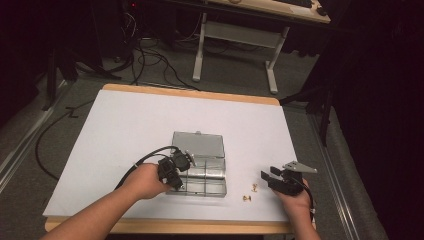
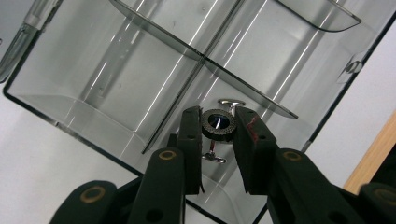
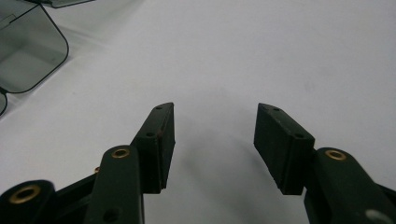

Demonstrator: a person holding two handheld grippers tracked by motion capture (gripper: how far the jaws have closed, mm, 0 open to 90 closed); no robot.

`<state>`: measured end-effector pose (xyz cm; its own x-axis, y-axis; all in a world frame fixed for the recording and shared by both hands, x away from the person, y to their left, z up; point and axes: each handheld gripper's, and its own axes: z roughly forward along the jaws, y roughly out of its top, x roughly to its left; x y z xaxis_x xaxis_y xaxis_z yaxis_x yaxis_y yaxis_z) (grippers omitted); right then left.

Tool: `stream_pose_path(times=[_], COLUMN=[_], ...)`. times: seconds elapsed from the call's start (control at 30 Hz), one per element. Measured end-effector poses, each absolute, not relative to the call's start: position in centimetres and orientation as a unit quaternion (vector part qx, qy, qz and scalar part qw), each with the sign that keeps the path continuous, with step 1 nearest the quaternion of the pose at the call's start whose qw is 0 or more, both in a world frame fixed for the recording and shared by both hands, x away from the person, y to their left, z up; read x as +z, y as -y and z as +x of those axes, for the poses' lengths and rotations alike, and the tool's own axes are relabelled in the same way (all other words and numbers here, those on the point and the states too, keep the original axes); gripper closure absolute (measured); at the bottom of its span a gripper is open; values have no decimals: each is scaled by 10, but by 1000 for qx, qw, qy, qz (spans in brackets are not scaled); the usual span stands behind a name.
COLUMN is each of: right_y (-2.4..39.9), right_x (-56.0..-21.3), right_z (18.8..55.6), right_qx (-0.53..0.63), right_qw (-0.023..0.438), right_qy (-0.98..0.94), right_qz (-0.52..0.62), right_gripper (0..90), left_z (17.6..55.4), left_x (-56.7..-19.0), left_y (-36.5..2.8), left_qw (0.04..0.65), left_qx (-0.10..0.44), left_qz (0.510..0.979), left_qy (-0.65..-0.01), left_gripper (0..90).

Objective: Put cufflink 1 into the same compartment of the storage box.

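Left hand-held gripper pinching cufflink over clear box, seemingly barely; loose pinch risks drop outside compartment; right hand-held gripper spread, empty.

Black cables sprawl over the grey floor at upper left of the frame. A white-legged desk stands at top centre.
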<state>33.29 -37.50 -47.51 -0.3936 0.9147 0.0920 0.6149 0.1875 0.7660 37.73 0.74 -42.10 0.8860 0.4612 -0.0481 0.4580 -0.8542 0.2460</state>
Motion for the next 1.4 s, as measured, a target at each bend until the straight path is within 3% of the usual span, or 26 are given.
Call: stream_pose_path(times=[1.4], right_y=[375], right_x=[-476], right_z=[334], right_qx=[376], right_qw=[197], right_qy=[-746], right_qz=[514], right_gripper=[487], left_z=[380], left_x=[-421], left_y=[-13], left_qw=[133], left_qx=[-6], left_qz=[958], left_qy=[-256], left_gripper=[705])
